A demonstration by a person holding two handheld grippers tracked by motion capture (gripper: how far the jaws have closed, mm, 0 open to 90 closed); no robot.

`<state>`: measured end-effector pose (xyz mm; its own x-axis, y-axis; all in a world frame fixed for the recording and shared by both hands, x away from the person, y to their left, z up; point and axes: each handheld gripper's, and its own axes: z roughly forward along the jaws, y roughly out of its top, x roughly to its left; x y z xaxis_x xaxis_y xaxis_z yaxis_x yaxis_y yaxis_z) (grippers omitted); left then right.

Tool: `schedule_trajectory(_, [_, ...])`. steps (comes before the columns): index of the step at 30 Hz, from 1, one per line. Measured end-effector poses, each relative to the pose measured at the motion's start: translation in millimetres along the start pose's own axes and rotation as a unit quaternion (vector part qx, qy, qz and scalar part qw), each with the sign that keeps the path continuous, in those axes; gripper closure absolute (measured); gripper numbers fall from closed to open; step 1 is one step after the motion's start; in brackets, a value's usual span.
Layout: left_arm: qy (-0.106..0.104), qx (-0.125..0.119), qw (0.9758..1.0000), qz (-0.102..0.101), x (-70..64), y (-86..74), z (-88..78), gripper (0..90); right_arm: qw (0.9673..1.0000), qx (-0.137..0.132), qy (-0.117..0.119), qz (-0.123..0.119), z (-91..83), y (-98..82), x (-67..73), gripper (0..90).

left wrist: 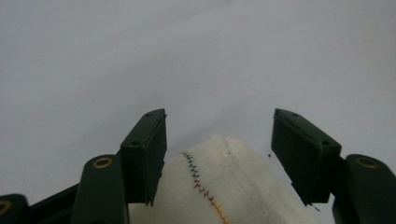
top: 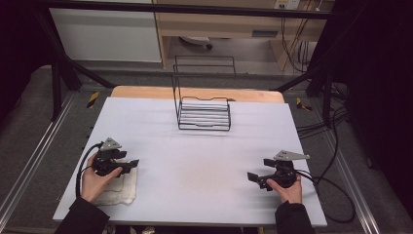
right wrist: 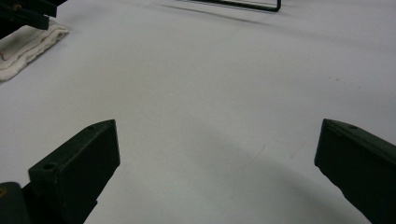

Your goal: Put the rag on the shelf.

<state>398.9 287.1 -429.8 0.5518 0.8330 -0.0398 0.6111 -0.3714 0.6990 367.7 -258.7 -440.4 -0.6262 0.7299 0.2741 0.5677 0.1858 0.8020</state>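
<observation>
Two tools sat low over the bench, one per hand. Left tool was matte black plastic w/ blocky rectangular jaws, brass-coloured rivets at the pivots and a grey three-cornered plate on top; its jaws stood spread, nothing pinched. Right tool was the same build, jaws spread wide, nothing between them, held just above bare bench near the front right corner.

Cloth was off-white, soft and fuzzy, folded into a thick pad w/ rounded edges. In the left gripper view a line of multicoloured stitching ran across it, green at the far end going red then orange nearer the camera. Wire rack was thin black metal rod, a low basket shape w/ parallel bars and a tall open frame rising at its back.

Bench top was a smooth, pale lavender-white sheet, matte, over a wooden board whose edge showed at the far side. Around it: grey floor, black metal frame posts, hazard-striped tape bits, black cables trailing on the right, pale cabinets at the back.

Cloth lay at the front left of the bench, under and just behind the left tool; its folded end reached in between the spread jaws. Couldn't tell if the jaws touched it. Rack stood well apart, at far centre.
</observation>
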Motion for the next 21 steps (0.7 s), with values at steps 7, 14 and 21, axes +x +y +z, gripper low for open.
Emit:
schedule_trajectory(7, [0.003,0.028,0.9995,0.012,1.1,0.6,10.9,52.1,1.0000,0.001,0.000,-0.001,0.3,-0.1,0.0,0.6])
schedule_trajectory(14, [-0.001,0.048,0.9988,-0.002,3.8,-1.2,10.8,58.2,1.0000,0.002,0.000,-0.002,-0.3,-0.1,-0.1,0.6])
schedule_trajectory(21, [0.004,0.061,0.9981,-0.003,0.1,0.1,10.7,65.0,1.0000,0.002,0.002,0.000,-0.7,0.1,0.0,0.6])
